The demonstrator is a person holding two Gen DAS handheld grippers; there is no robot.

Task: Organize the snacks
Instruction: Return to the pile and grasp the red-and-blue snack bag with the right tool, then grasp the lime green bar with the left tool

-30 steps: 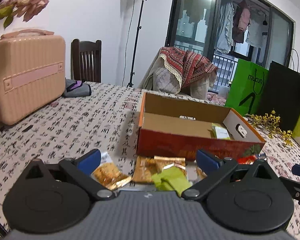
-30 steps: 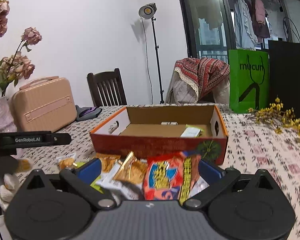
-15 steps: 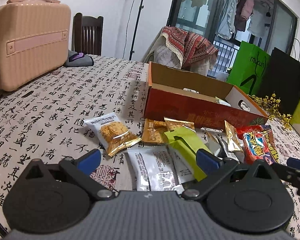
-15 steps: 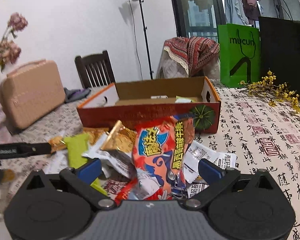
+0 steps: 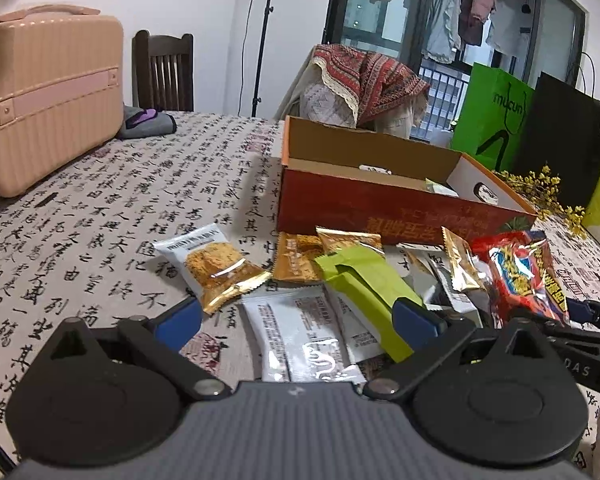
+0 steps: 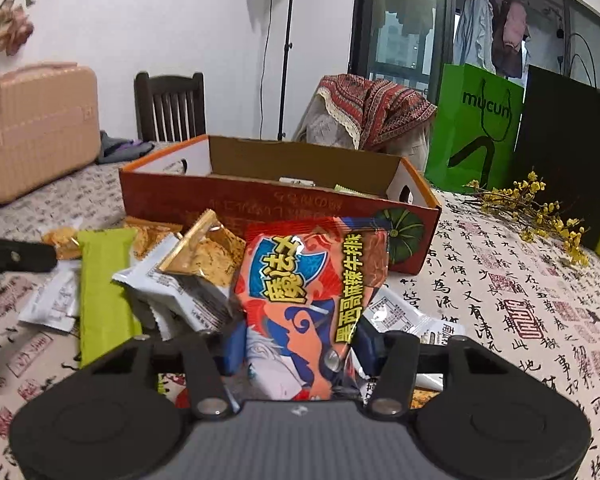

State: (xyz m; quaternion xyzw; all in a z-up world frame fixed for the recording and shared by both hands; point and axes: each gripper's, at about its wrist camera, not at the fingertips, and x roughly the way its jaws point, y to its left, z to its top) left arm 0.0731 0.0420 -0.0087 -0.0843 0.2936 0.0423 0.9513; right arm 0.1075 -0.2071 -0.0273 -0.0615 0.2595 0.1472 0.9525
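The right gripper [image 6: 298, 346] is closing on the glossy red-and-blue snack packet [image 6: 308, 292] standing lengthwise between its fingers, the open orange cardboard box [image 6: 260, 200] straight ahead, while the left gripper [image 5: 298, 322] gapes wide over white sachets [image 5: 300, 332].

The tablecloth [image 5: 100, 208] is beige with black calligraphy. The box [image 6: 260, 200] is orange-red, and one snack packet [image 6: 300, 292] is red and blue.

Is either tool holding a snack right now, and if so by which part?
The right tool is closing on the red snack packet, its lower end between the jaws. The left tool is open over the pile, holding nothing.
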